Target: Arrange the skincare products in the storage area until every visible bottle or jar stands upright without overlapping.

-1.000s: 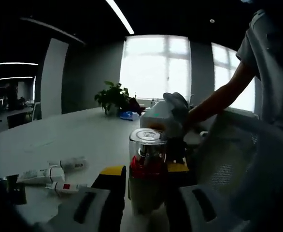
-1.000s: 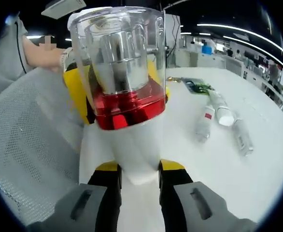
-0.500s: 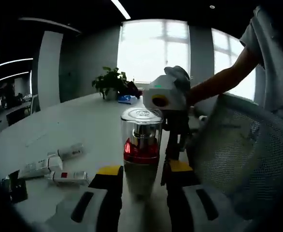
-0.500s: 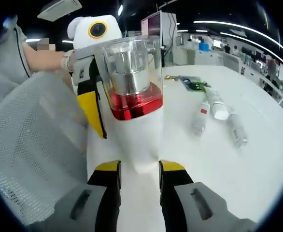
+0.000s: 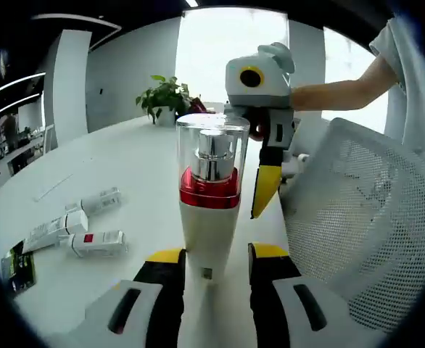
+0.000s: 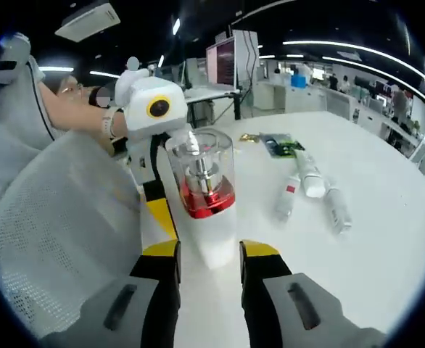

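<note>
The tall bottle (image 5: 209, 210) stands up on the white counter (image 5: 104, 181) between the open left gripper (image 5: 211, 262) and the open right gripper (image 6: 202, 255) (neither one squeezes it), so back both away slowly and don't bump it.

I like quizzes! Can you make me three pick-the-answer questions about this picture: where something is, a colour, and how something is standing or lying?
1. Where is the bottle?
A. on the table
B. in the basket
C. on the floor

2. What colour is the band under its clear cap?
A. blue
B. red
C. green

3. How are the three tubes?
A. standing up
B. stacked
C. lying down

Answers: 1 A, it stands on the white table beside the mesh basket. 2 B, the band shines red in both views. 3 C, all three lie flat on the table.
</note>
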A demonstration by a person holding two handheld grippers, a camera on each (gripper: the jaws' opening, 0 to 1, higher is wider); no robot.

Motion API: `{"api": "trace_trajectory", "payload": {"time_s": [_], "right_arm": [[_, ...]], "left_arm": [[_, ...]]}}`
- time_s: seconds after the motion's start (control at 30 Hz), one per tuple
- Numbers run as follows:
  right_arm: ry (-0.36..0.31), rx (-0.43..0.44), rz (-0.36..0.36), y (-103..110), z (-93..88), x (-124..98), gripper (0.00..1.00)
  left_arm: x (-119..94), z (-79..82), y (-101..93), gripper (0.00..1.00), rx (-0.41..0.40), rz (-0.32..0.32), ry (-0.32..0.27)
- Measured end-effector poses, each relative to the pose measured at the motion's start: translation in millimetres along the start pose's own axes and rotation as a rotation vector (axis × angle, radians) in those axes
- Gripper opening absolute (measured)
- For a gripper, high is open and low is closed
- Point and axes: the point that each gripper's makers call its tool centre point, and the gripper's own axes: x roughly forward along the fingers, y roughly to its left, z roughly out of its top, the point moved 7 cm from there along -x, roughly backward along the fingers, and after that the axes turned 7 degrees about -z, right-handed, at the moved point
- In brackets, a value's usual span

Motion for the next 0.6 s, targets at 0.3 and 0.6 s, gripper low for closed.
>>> {"api": "trace_trajectory", "payload": {"time_s": [0.3,0.6], "right_arm": [[-0.085,-0.003,0.015,-1,28.2,1,0.35],[-0.080,-0.067,0.066,-3,50.7,5,0.37]], "left_arm": [[0,-4.4,-0.9,0.24,-0.021,0.004,0.032],[-2,-6.7,3.0,0.21,-0.036,0.005,0.033]]}}
